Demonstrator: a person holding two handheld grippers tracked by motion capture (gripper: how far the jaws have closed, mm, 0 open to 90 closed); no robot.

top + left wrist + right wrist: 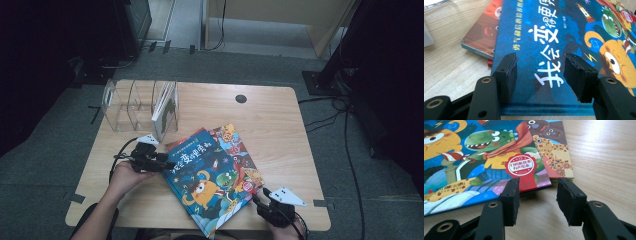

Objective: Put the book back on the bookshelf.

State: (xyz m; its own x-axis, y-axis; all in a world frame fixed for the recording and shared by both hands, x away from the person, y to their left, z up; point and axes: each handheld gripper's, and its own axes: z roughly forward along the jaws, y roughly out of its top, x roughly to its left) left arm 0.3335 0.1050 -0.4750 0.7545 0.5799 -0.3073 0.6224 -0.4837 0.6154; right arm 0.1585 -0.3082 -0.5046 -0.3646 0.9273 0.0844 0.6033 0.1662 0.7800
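A blue picture book (210,180) lies on top of a small stack in the middle of the wooden table (280,130). A red and leopard-print book (235,142) sticks out from under it at the far side. My left gripper (169,164) is at the blue book's left edge. In the left gripper view the left gripper (540,60) stands open over the blue cover (544,30), pads apart and pressing nothing. My right gripper (257,196) is at the stack's near right corner. In the right gripper view the right gripper (538,182) is open, with bare table between its jaws and the blue book's corner (541,182) just ahead.
A clear acrylic book rack (125,105) stands at the table's back left, with one book (166,110) upright in its right slot. A round black cable hole (241,98) sits near the back edge. Bare wood lies right of the stack. Cables run over the floor at the right.
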